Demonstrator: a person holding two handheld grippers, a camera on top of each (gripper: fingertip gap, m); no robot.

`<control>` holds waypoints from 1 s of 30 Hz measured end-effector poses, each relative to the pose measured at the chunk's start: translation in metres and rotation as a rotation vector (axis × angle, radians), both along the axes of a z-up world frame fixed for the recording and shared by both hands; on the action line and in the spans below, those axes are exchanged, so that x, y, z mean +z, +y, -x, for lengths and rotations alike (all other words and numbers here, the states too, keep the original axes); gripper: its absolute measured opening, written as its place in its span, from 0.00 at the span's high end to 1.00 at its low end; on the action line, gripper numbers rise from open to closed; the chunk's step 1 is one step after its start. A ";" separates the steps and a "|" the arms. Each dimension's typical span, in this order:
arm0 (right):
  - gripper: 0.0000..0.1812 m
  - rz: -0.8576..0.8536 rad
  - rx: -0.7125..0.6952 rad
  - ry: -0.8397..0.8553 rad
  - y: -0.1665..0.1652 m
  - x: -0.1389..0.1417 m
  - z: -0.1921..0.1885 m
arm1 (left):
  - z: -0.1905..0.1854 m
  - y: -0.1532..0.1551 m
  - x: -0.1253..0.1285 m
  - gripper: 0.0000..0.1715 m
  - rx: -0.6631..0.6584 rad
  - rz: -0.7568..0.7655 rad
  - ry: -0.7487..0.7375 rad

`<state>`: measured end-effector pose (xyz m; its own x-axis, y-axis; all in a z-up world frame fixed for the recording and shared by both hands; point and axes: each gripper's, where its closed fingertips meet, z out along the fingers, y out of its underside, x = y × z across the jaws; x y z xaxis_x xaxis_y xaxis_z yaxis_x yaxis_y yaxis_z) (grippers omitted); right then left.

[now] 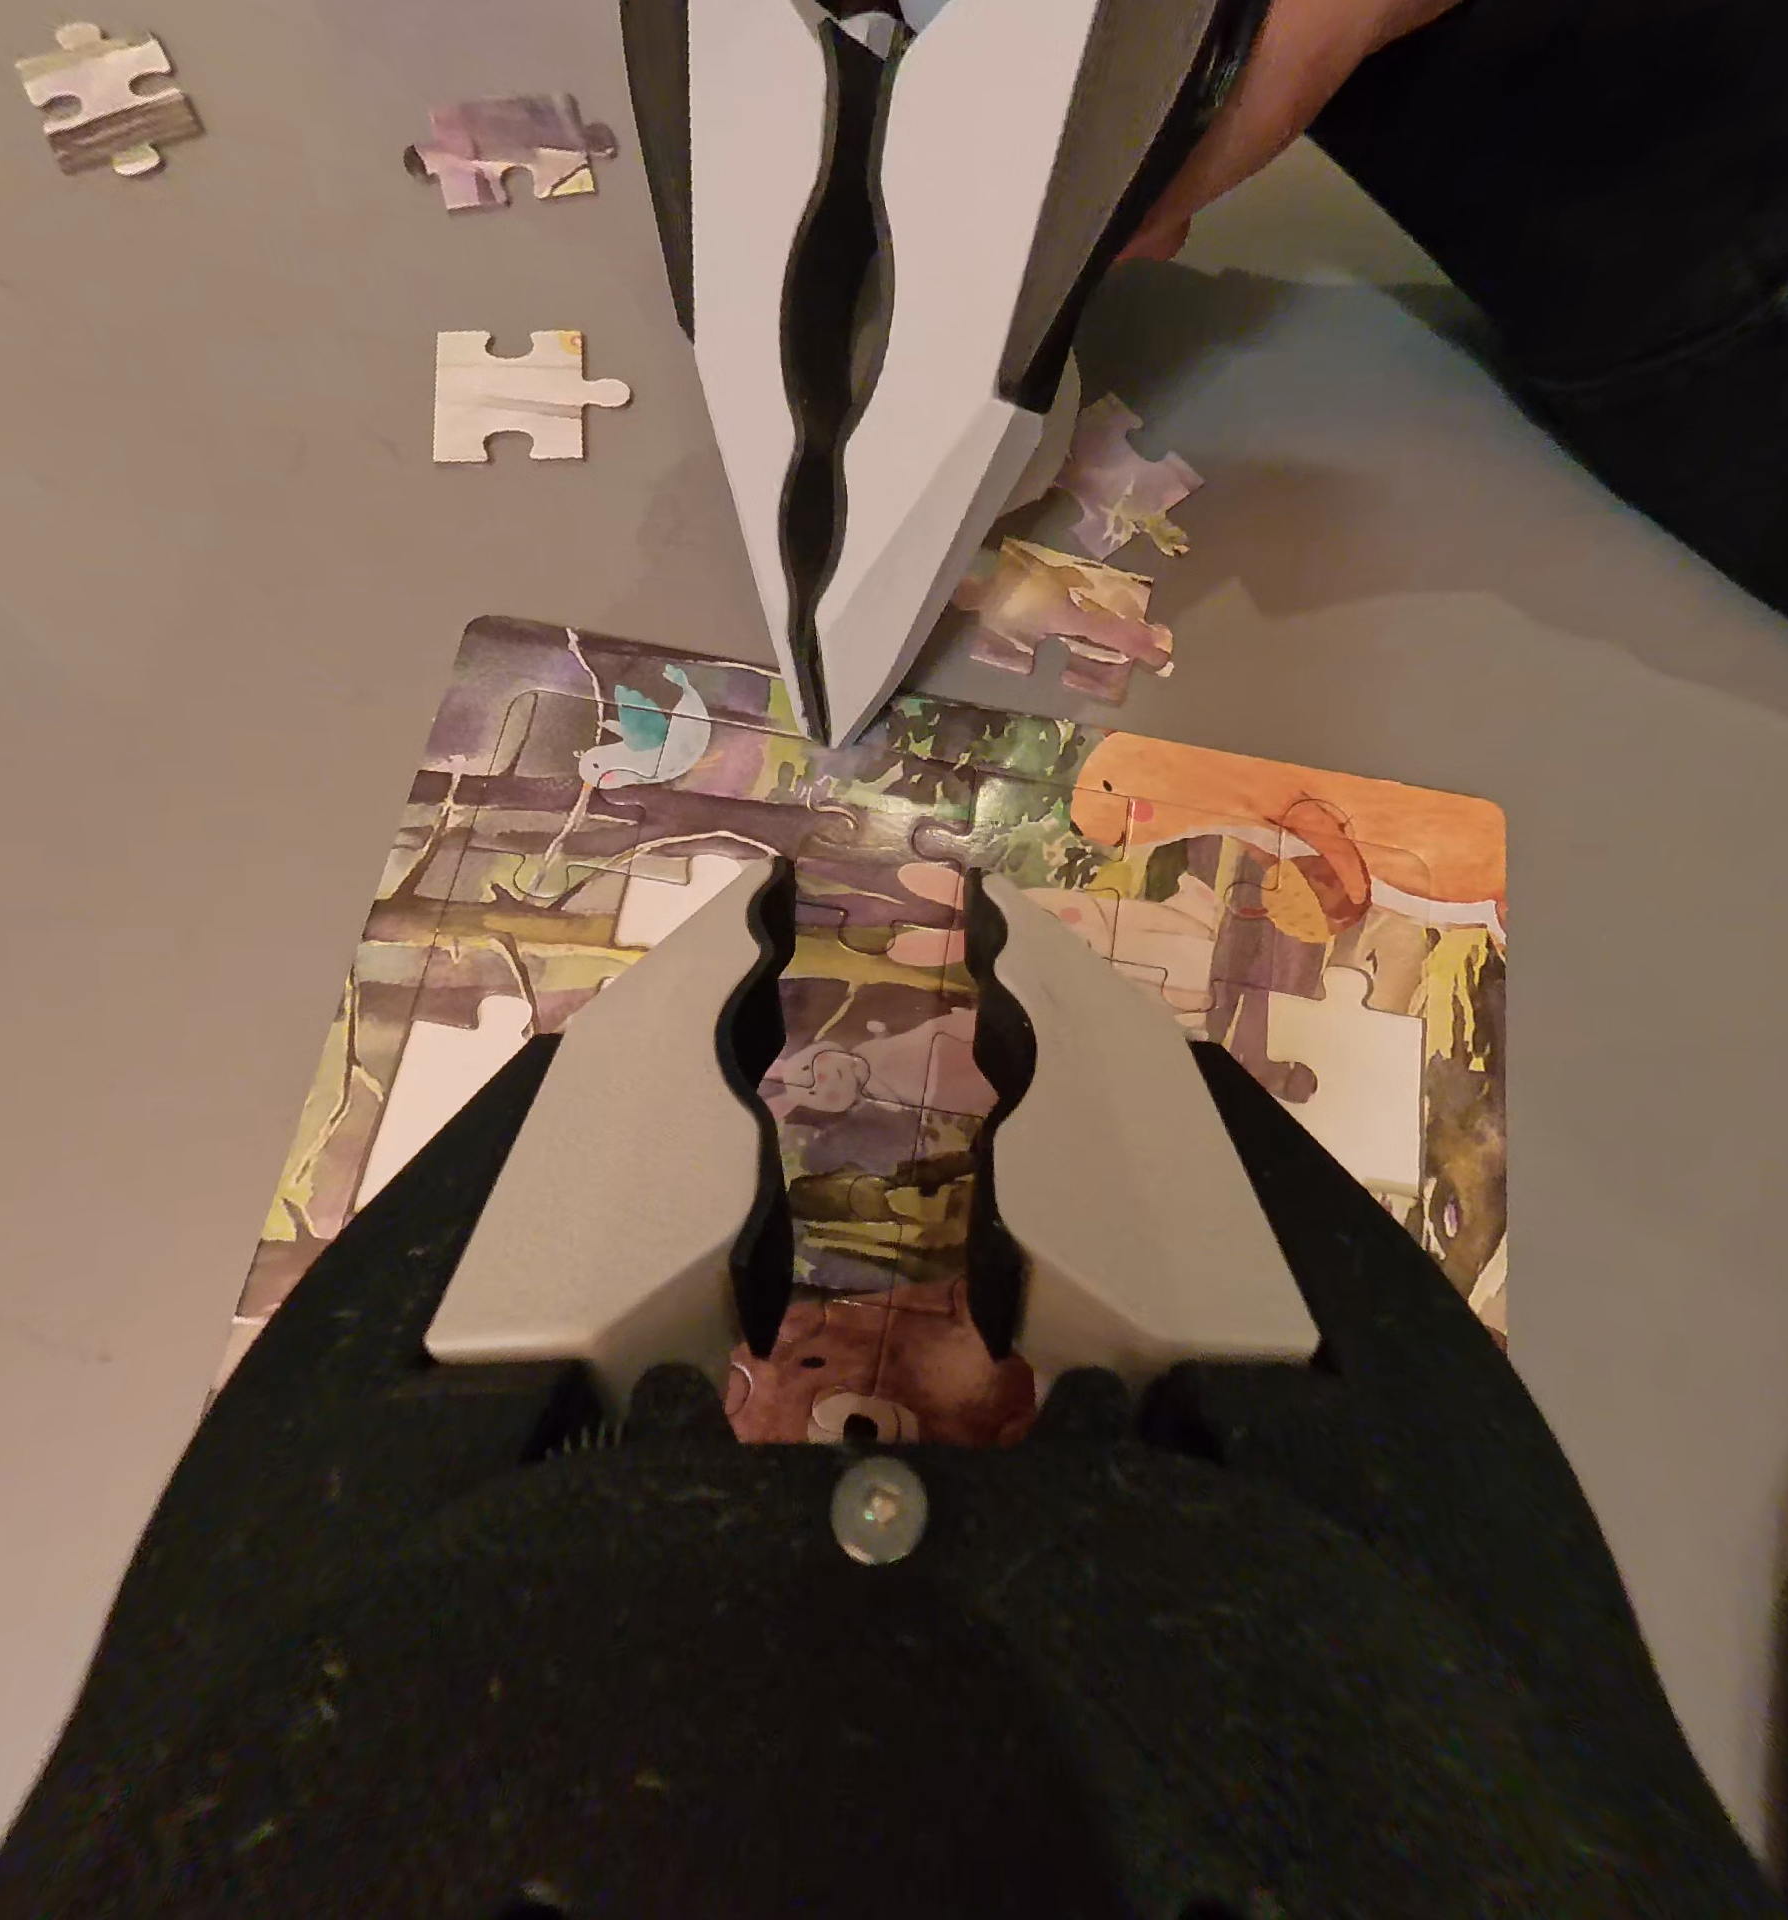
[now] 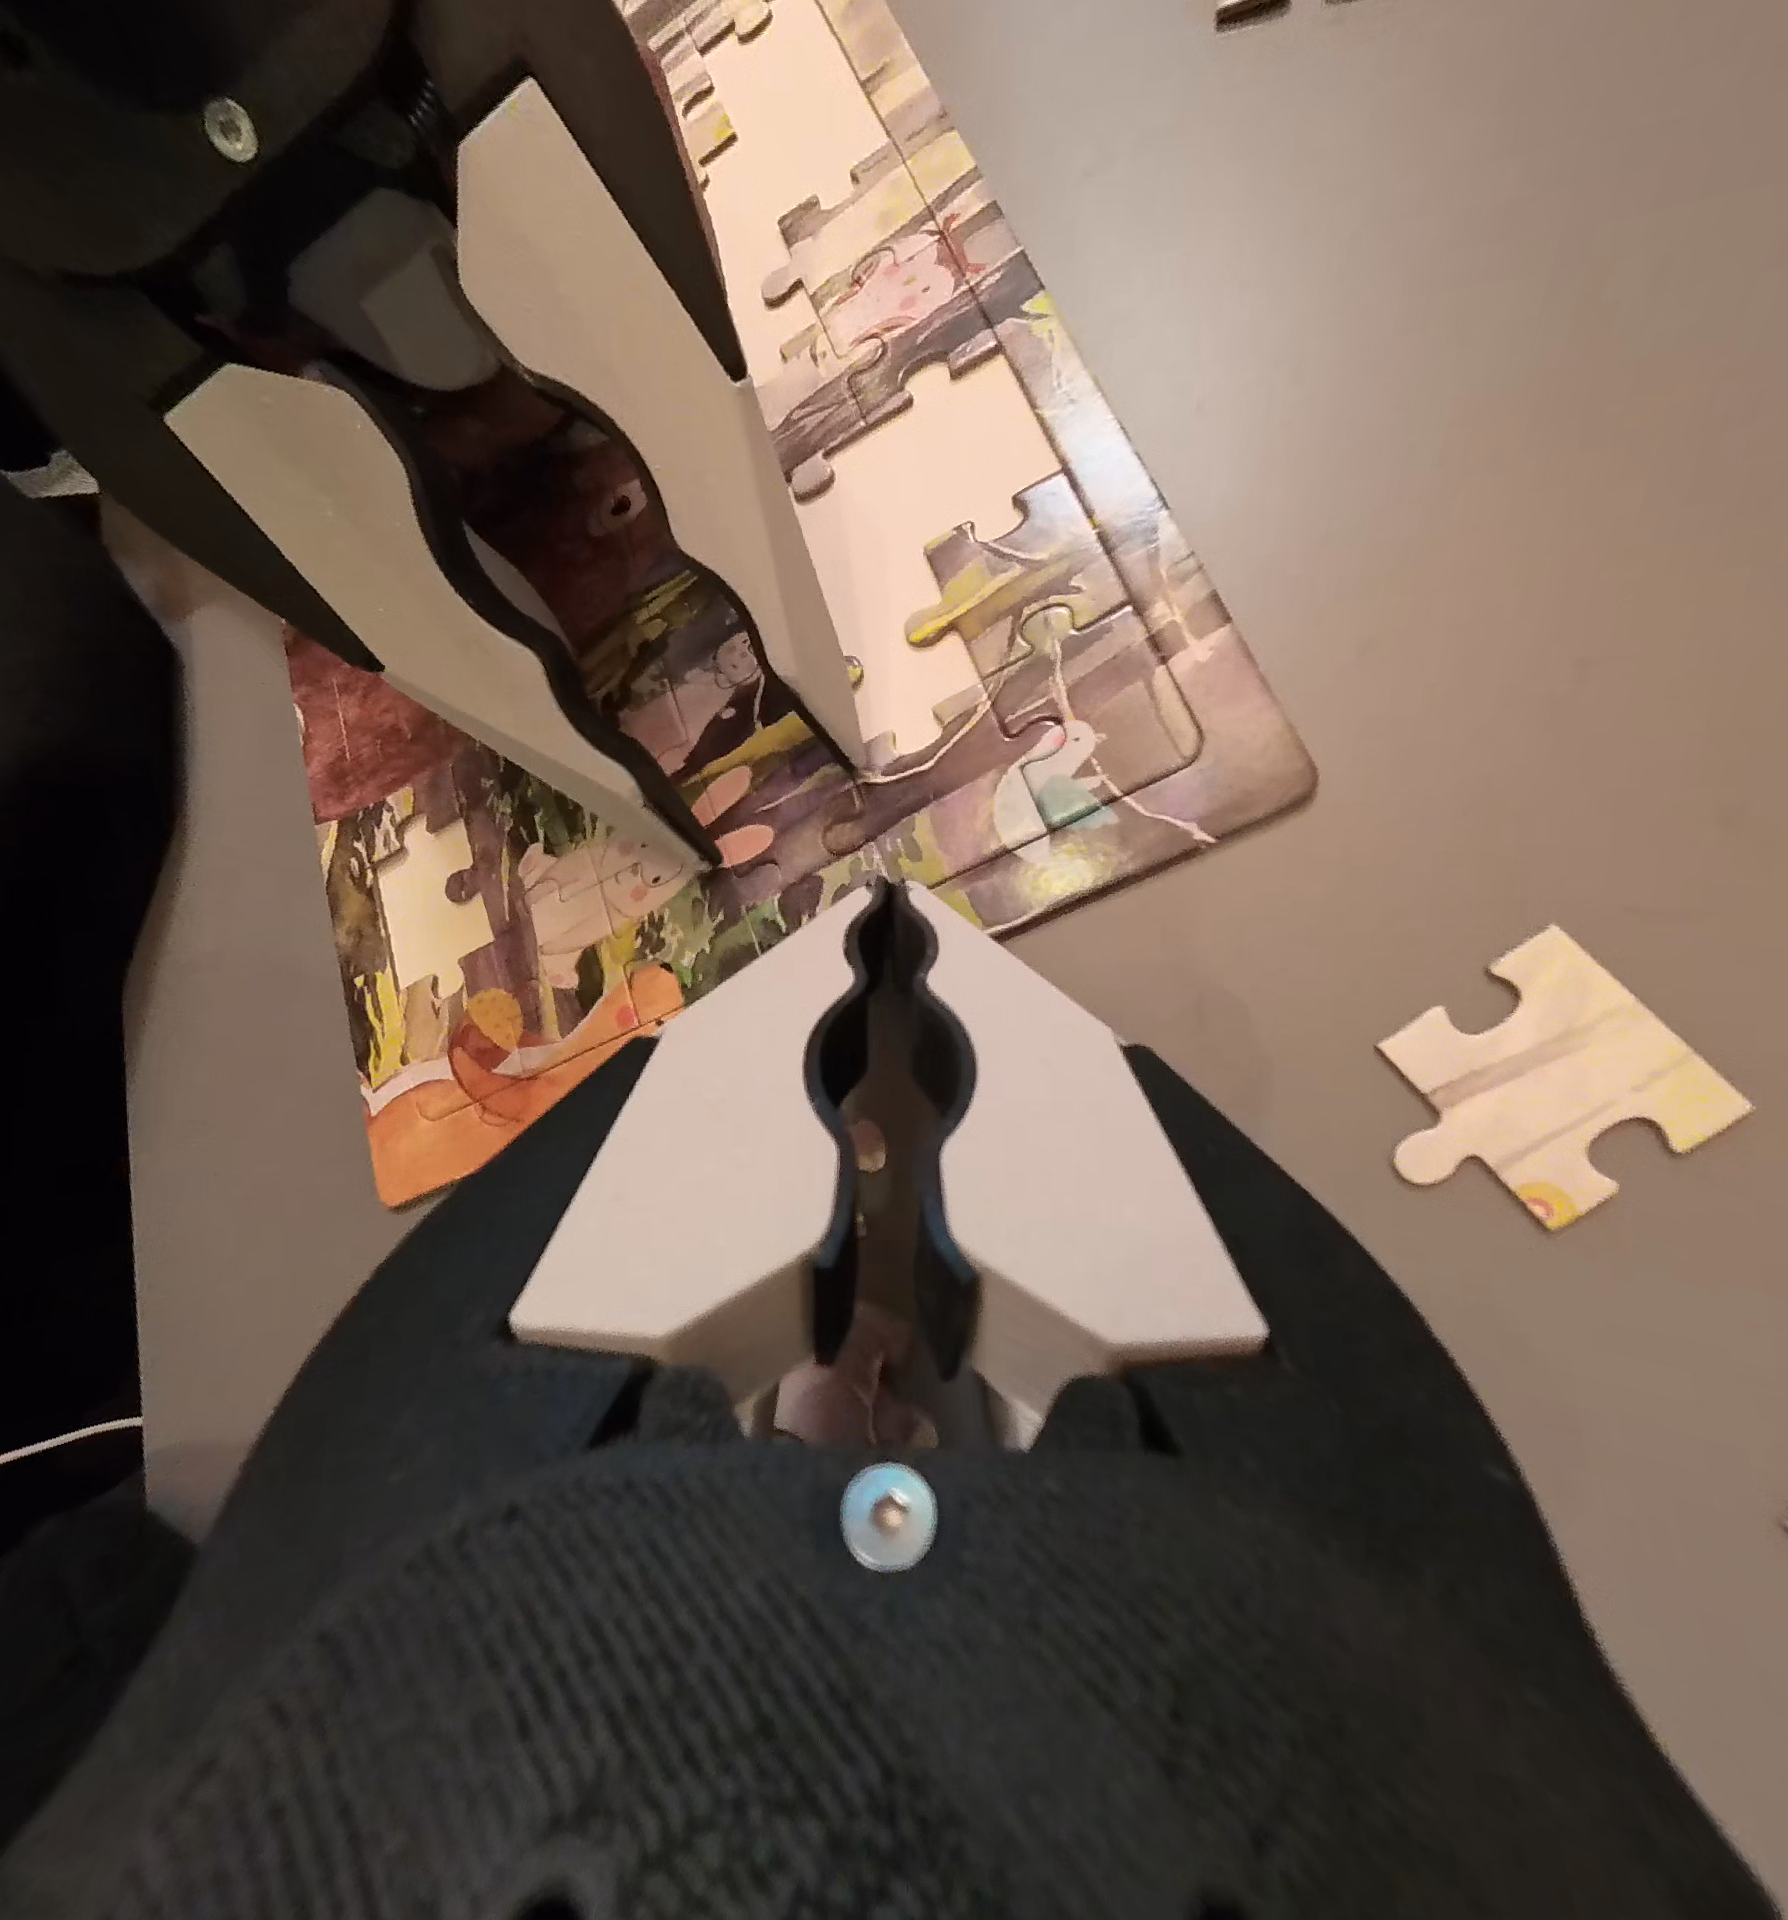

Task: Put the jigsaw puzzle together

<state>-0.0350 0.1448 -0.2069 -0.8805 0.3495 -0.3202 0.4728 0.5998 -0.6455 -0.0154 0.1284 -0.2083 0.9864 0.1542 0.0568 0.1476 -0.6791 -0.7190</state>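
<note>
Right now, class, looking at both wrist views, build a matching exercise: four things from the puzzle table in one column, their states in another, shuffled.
Things
1. left tongs
2. right tongs
3. pale loose piece
4. puzzle board

States
A. lying alone on the grey table
B. shut, tips on the board's edge
C. open above the board
D. partly filled, white gaps showing

Pairs: 1-C, 2-B, 3-A, 4-D

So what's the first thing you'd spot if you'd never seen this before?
The colourful puzzle in the middle of the grey table, with white gaps where pieces are missing. The right gripper, shut, touches its far edge with its tip, while the open left gripper hangs over its middle. Loose pieces lie beyond the puzzle.
</note>
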 end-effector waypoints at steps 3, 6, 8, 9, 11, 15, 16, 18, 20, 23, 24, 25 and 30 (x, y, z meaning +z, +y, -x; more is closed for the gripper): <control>1.00 0.000 -0.001 -0.001 0.000 0.000 0.000 | 0.001 0.000 0.000 0.83 0.007 -0.002 -0.002; 1.00 -0.001 0.000 0.001 0.000 0.000 0.000 | 0.002 0.000 0.000 0.82 0.012 -0.001 -0.006; 1.00 -0.002 0.000 0.002 0.000 0.000 0.000 | 0.002 0.000 0.000 0.82 0.014 -0.002 -0.010; 1.00 0.000 -0.002 0.004 -0.001 0.000 0.000 | 0.002 0.000 0.000 0.81 0.015 -0.002 -0.012; 1.00 0.004 0.003 0.013 -0.004 0.001 0.000 | 0.002 0.000 0.000 0.81 0.015 -0.002 -0.013; 1.00 -0.001 0.008 0.026 -0.005 0.001 0.000 | 0.001 0.000 0.000 0.83 0.006 -0.001 -0.007; 1.00 0.003 0.011 0.022 -0.005 0.002 -0.001 | 0.001 0.000 0.000 0.83 0.006 0.000 -0.001; 1.00 0.009 0.014 0.018 -0.006 0.002 -0.001 | 0.001 0.000 0.000 0.83 0.005 0.001 0.012; 0.97 0.015 0.007 0.024 -0.006 0.002 0.000 | 0.001 0.000 0.000 0.83 0.004 0.001 0.021; 0.89 0.039 -0.001 0.027 -0.005 0.005 0.002 | -0.001 0.000 0.002 0.88 -0.006 -0.007 0.027; 0.88 0.047 0.007 0.027 -0.005 0.006 0.000 | -0.001 0.000 0.002 0.88 -0.005 -0.008 0.032; 0.86 0.057 0.020 0.028 -0.007 0.007 -0.002 | -0.001 0.000 0.002 0.88 -0.004 -0.008 0.035; 0.76 0.039 0.120 0.119 -0.013 0.006 -0.014 | 0.002 -0.001 0.003 0.86 0.014 -0.014 0.026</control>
<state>-0.0211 0.1319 -0.2007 -0.9477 0.2289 -0.2222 0.3180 0.6210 -0.7164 -0.0176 0.1276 -0.2054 0.9853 0.1677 0.0330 0.1380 -0.6670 -0.7322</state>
